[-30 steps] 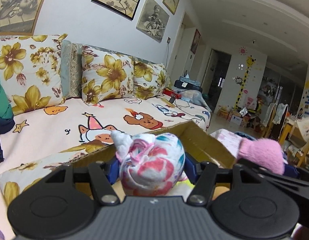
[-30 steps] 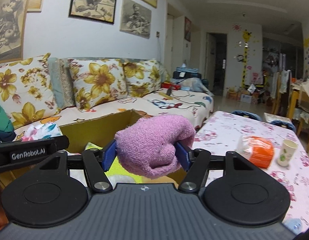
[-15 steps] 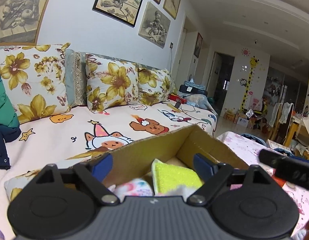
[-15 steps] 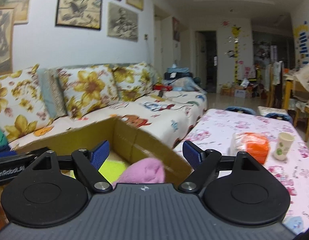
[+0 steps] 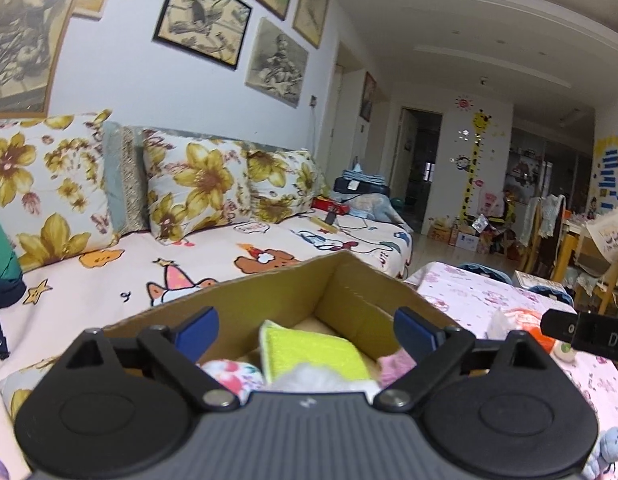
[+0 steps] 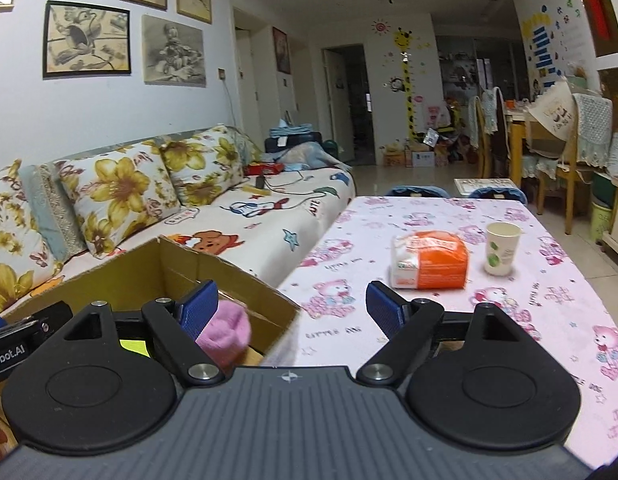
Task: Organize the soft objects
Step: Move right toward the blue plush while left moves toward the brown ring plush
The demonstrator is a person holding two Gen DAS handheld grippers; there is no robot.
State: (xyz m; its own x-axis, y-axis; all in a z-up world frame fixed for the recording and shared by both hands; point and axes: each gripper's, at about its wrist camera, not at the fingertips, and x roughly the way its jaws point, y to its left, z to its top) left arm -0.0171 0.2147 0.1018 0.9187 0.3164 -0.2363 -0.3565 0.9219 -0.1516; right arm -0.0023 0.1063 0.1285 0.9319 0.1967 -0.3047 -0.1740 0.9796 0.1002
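An open cardboard box (image 5: 269, 292) stands in front of the sofa. Inside it lie a floral rolled sock (image 5: 233, 374), a yellow-green cloth (image 5: 313, 350), a white fluffy piece (image 5: 313, 376) and a pink fuzzy sock (image 5: 397, 366). My left gripper (image 5: 306, 328) hovers over the box, its jaws opening with nothing between them. In the right wrist view my right gripper (image 6: 293, 310) is open and holds nothing, over the box's right corner (image 6: 269, 300). The pink sock (image 6: 225, 334) lies just below its left finger.
A sofa (image 5: 213, 256) with floral cushions runs behind the box. To the right is a table with a pink printed cloth (image 6: 429, 216), bearing an orange tissue pack (image 6: 429, 264) and a paper cup (image 6: 503, 248). Chairs stand at its far end.
Both grippers have opened. The floral sock and the pink sock have dropped from them into the box. The right gripper has swung right, toward the table.
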